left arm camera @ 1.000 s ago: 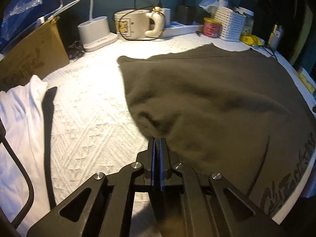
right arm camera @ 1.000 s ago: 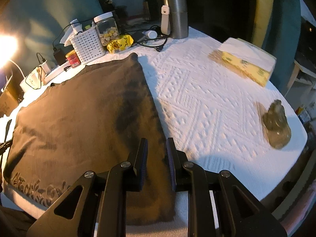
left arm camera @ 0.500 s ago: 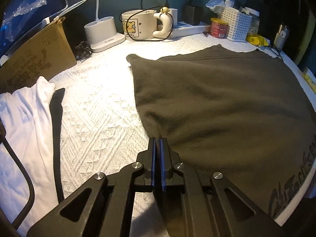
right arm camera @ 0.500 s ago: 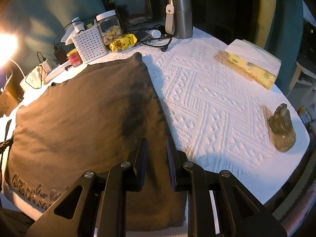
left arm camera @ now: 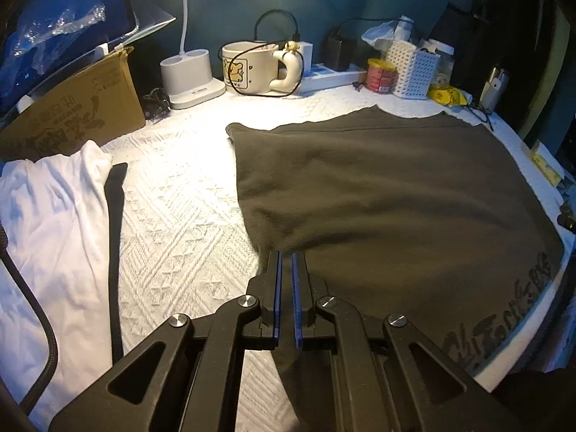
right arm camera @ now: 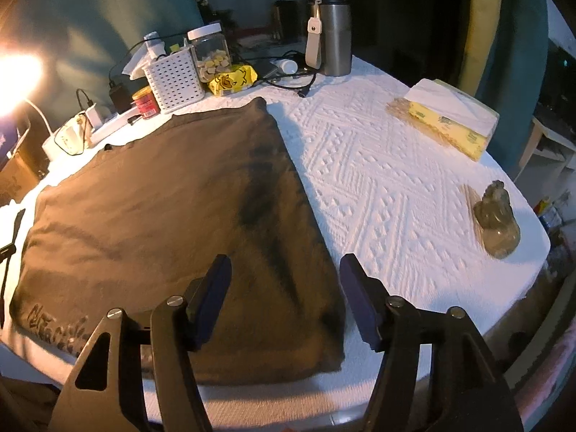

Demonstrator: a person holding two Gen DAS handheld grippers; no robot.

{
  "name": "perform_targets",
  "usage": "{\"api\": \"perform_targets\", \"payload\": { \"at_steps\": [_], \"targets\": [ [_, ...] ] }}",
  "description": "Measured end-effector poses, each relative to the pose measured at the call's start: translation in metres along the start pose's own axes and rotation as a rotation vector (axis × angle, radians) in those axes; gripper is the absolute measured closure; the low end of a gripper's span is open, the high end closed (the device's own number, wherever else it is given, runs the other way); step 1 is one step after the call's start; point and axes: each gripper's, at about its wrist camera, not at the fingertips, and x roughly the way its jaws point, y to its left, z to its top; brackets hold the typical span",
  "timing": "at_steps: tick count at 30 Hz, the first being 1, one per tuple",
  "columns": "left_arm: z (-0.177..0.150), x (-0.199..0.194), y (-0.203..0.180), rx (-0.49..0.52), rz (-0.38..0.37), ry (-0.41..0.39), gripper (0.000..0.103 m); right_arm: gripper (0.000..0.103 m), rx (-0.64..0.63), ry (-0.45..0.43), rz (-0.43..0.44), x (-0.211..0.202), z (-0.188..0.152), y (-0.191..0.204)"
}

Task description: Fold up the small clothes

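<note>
Brown fleecy garment [left arm camera: 388,194] lies flat on embossed white tablecloth [left arm camera: 180,216].

The dark shirt [left arm camera: 378,198] runs under the left gripper [left arm camera: 285,262], so its near edge is hidden. The print [right arm camera: 57,327] left of the right gripper [right arm camera: 284,280] is too blurry to read.

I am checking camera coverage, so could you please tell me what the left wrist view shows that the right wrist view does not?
Only the left wrist view shows the white garment, the cardboard box and the left gripper pinching the cloth. Only the right shows the steel tumbler, the tissue pack and the open right gripper. Both show the dark shirt and white basket.
</note>
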Motion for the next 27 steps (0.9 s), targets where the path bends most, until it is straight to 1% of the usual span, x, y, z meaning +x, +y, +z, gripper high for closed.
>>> {"api": "perform_targets", "payload": {
  "at_steps": [2, 4, 5, 6, 7, 8, 9, 11, 13, 15, 17, 20, 23, 27],
  "targets": [
    [-0.001, -0.006, -0.002, -0.002, -0.015, -0.008, 0.097, 0.037, 0.001, -0.002, -0.001, -0.005, -0.003, 0.000],
    [-0.002, -0.012, -0.006, -0.002, -0.016, -0.016, 0.089, 0.037, 0.005, -0.001, -0.001, -0.009, -0.008, -0.001],
    [-0.003, -0.014, -0.008, -0.002, -0.014, -0.020, 0.073, 0.037, 0.012, 0.001, 0.000, -0.011, -0.011, -0.002],
    [-0.003, -0.017, -0.011, 0.000, -0.013, -0.031, 0.051, 0.037, 0.018, 0.003, 0.001, -0.011, -0.013, -0.003],
    [-0.004, -0.020, -0.013, 0.001, -0.017, -0.049, 0.042, 0.037, 0.029, 0.007, 0.003, -0.012, -0.016, -0.004],
    [-0.006, -0.025, -0.016, 0.003, -0.029, -0.076, 0.029, 0.037, 0.036, 0.013, 0.005, -0.012, -0.020, -0.004],
    [-0.007, -0.029, -0.019, 0.003, -0.048, -0.100, 0.025, 0.037, 0.039, 0.016, 0.008, -0.012, -0.023, -0.003],
    [-0.008, -0.031, -0.024, -0.004, -0.075, -0.112, 0.025, 0.037, 0.062, 0.030, 0.015, -0.012, -0.030, -0.003],
    [-0.008, -0.031, -0.032, 0.006, -0.075, -0.110, 0.025, 0.037, 0.098, 0.058, 0.014, -0.011, -0.037, -0.004],
    [-0.010, -0.029, -0.039, 0.024, -0.077, -0.107, 0.025, 0.037, 0.101, 0.073, 0.014, -0.012, -0.045, -0.003],
    [-0.011, -0.028, -0.046, 0.034, -0.094, -0.097, 0.025, 0.036, 0.105, 0.083, 0.019, -0.013, -0.050, -0.001],
    [-0.013, -0.027, -0.055, 0.051, -0.116, -0.088, 0.025, 0.036, 0.107, 0.101, 0.041, -0.015, -0.052, 0.002],
    [-0.014, -0.027, -0.061, 0.066, -0.116, -0.087, 0.025, 0.036, 0.121, 0.118, 0.041, -0.014, -0.052, 0.000],
    [-0.011, -0.025, -0.060, 0.060, -0.119, -0.075, 0.025, 0.035, 0.147, 0.131, 0.047, -0.012, -0.053, -0.003]
  ]
}}
